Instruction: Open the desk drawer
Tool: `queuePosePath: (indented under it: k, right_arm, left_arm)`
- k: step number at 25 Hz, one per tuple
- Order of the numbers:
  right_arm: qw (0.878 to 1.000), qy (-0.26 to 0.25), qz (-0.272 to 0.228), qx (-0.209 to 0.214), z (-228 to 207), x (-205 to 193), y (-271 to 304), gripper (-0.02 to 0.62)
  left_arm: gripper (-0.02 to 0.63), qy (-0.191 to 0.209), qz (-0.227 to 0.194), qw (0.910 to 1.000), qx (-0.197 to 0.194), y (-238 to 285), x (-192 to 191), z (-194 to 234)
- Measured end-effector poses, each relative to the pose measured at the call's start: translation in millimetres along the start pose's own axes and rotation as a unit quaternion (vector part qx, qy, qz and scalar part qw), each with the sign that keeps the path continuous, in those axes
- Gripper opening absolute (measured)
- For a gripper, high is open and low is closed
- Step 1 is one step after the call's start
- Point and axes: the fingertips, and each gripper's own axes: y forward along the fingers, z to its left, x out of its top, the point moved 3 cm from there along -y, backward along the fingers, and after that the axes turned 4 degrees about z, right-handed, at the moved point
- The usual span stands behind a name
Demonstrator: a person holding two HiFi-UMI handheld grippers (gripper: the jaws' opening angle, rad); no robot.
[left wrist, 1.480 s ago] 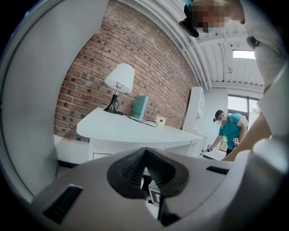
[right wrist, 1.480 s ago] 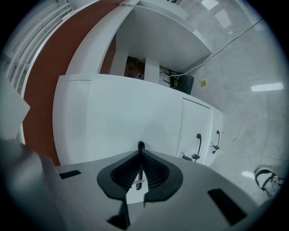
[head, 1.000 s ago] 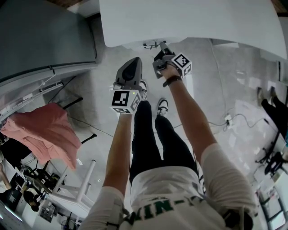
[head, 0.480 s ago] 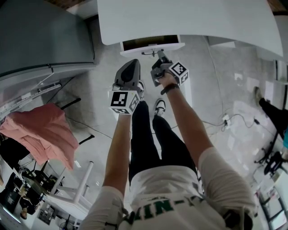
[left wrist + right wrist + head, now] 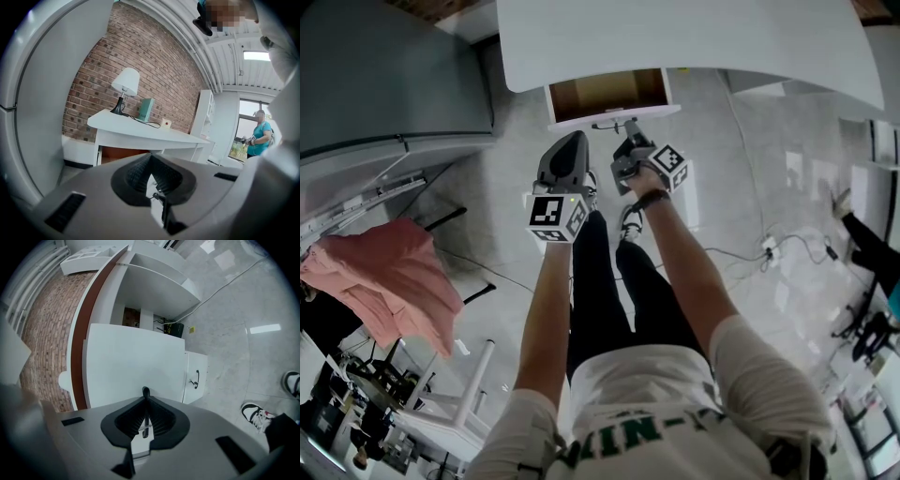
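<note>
The white desk [image 5: 675, 42] spans the top of the head view. Its drawer [image 5: 605, 94] stands pulled out, showing a brown inside behind the white front panel [image 5: 614, 114]. My right gripper [image 5: 623, 133] is shut on the drawer's thin dark handle [image 5: 146, 392], which runs between its pads over the white drawer front [image 5: 136, 362]. My left gripper [image 5: 572, 142] hangs just left of it, apart from the drawer, shut with nothing in it. In the left gripper view the left gripper [image 5: 150, 159] points at the desk [image 5: 140, 131] and the drawer's brown opening [image 5: 122, 153].
A pink cloth [image 5: 394, 277] lies over a rack at the left, and a grey cabinet [image 5: 384, 75] fills the upper left. A cable [image 5: 769, 248] trails on the floor at the right. A small white cabinet [image 5: 197, 378] stands beside the desk. On the desk are a lamp [image 5: 125, 83] and a teal book [image 5: 146, 109].
The drawer has slid out from under the desk and its brown inside now shows. My right gripper came back toward me with the handle. The left gripper barely shifted.
</note>
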Motion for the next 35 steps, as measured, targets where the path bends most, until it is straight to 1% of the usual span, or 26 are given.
queuePosePath:
  k: [5,12,19,28,35]
  right_arm:
    - [1.000,0.002,-0.004,0.000,-3.6,-7.4,-12.4,0.023]
    - [1.000,-0.002,-0.006,-0.007,-8.2,-12.1,-25.1,0.023]
    - [1.000,0.000,-0.002,-0.013,-14.8,-17.0,-36.1,0.023]
    - [0.999,0.002,0.004,-0.046,-44.2,-17.8,-37.3,0.023]
    - [0.998,-0.009,0.004,-0.062,-77.0,-17.7,-28.0,0.021]
  left_arm:
    - [-0.006,-0.009,-0.001,1.0000,0.003,-2.2,-6.4,-1.2]
    - [-0.006,-0.022,0.012,0.9997,0.008,-9.6,-25.5,-0.7]
    - [-0.006,-0.026,0.011,0.9995,0.012,-8.1,-27.4,4.6]
    - [-0.006,-0.016,0.015,0.9997,0.014,-7.7,-31.4,6.8]
    - [-0.006,-0.007,0.017,0.9998,0.008,-2.5,-40.5,7.2]
